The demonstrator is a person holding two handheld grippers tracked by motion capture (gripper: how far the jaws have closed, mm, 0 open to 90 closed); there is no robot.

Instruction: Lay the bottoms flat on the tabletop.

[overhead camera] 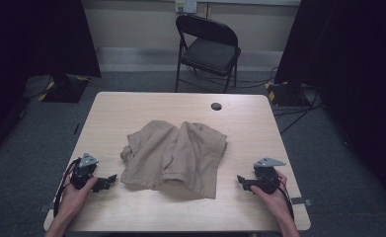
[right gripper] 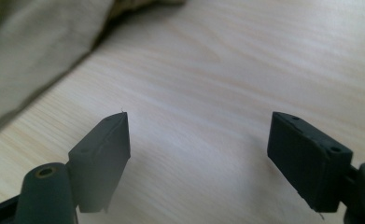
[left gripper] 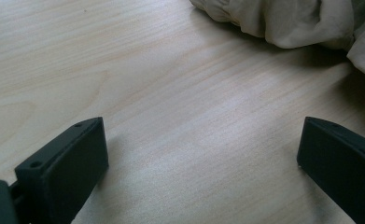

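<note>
— How are the hands set?
— Low at the near edge of the table [overhead camera: 131, 106]: left gripper [overhead camera: 112, 178] and right gripper [overhead camera: 240, 179] point inward at the crumpled beige garment [overhead camera: 175, 155] lying mid-table between them, both apart from it, jaws spread wide, empty.
— And up close?
— The gripper views show the fabric's folds and the wood grain; the high view adds a folding chair [overhead camera: 208, 47].

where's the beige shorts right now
In the high view the beige shorts lie crumpled mid-table, between the left gripper and right gripper, touching neither.
</note>
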